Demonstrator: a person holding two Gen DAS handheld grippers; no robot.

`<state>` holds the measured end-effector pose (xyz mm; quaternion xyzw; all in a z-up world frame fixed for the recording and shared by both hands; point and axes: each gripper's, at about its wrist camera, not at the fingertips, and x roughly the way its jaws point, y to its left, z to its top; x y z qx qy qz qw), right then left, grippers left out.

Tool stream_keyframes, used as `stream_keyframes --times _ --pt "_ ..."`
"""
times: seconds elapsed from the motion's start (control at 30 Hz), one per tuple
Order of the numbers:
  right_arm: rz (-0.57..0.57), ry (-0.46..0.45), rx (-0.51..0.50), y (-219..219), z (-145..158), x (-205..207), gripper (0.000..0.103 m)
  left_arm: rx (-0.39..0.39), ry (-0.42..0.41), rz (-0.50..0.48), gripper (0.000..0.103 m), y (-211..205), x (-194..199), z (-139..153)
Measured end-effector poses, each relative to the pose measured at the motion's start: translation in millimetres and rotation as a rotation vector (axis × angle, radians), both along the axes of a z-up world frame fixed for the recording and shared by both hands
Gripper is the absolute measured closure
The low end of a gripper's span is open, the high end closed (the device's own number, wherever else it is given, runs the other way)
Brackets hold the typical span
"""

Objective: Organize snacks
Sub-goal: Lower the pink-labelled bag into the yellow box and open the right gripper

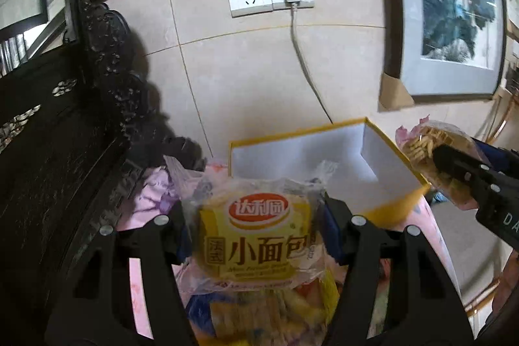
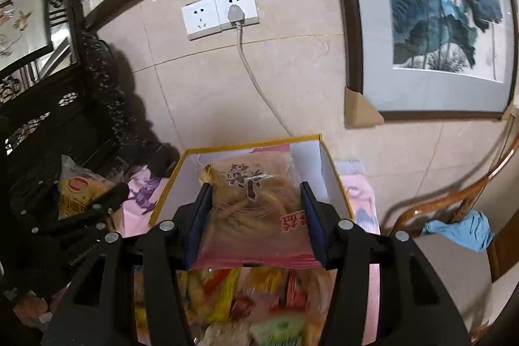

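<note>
Carrying two snacks toward the yellow-rimmed box (image 2: 327,171) looks like the step in hand: each packet is lifted clear of the blurred snack pile (image 2: 246,297) that lies nearer the cameras than the box. The left tongs (image 1: 256,226) stand about half open, pads pressed on both sides of a yellow bread packet (image 1: 256,235), just short of the box's near rim. The right tongs (image 2: 254,222) are somewhat narrower, clamped on a pink-edged packet of pale strips (image 2: 253,203), which hangs over the box's white interior. Next, by my judgement, each packet must be lowered inside the box walls and laid flat before its tongs spread, the right one first, since it is already above the opening.
</note>
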<state>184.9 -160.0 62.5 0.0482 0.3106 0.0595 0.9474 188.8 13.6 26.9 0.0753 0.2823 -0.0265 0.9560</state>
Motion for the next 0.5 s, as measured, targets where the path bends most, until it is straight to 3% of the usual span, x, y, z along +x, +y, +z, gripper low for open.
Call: stream_keyframes --times 0.1,0.27,0.5 --pt "-0.011 0.010 -0.002 0.2 -11.4 39.0 0.049 -0.010 0.007 0.010 0.041 -0.4 36.1 -8.3" --pt "-0.033 0.072 -0.022 -2.6 -47.8 98.7 0.049 0.006 0.085 0.037 0.041 -4.0 106.5 -40.7" --pt "-0.059 0.153 -0.026 -7.4 -89.3 130.5 0.049 -0.016 0.166 0.059 0.041 -6.0 150.2 -73.8"
